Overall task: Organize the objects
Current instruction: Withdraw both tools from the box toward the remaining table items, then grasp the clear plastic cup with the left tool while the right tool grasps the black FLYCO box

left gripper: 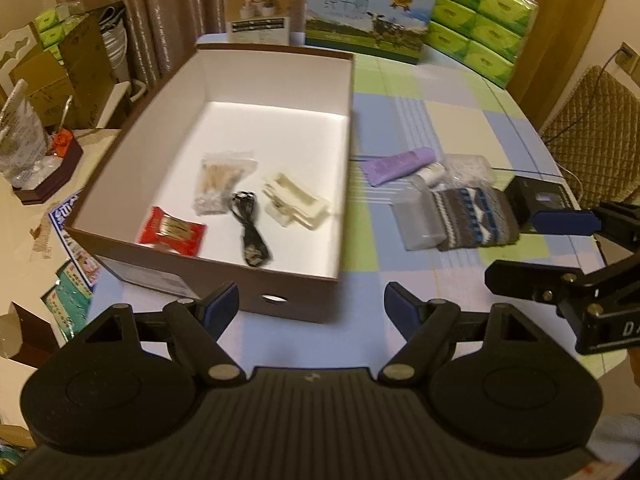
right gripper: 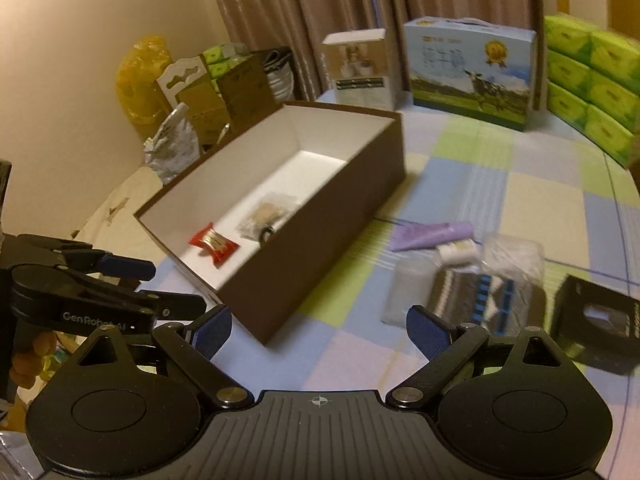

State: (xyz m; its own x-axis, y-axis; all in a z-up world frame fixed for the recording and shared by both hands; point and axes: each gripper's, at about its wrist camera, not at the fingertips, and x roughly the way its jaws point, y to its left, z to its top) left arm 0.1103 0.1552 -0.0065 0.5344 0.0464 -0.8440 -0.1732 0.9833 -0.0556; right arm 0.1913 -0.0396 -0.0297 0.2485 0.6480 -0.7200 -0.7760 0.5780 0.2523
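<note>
Round table under a pastel checked cloth (left gripper: 448, 100), curtains behind; open brown cardboard box with white lining (left gripper: 276, 56) on its left half.

Box floor, left to right: red foil snack packet (left gripper: 172, 231), clear bag of cotton swabs (left gripper: 222, 179), coiled black cable (left gripper: 250, 229), cream plastic clip (left gripper: 294, 200), all near the front. Outside, right of the box on the cloth: lilac tube (left gripper: 400, 164), small white bottle (left gripper: 430, 173), crumpled clear bag (left gripper: 468, 166), frosted clear pouch (left gripper: 416, 220) touching a grey-and-blue knitted sock (left gripper: 472, 217), then a small black carton (left gripper: 536, 200). Left gripper (left gripper: 312, 308) released, jaws wide, empty, in front of the box's near wall. Right gripper (right gripper: 319, 330) likewise released and empty, above the cloth just short of the sock.
</note>
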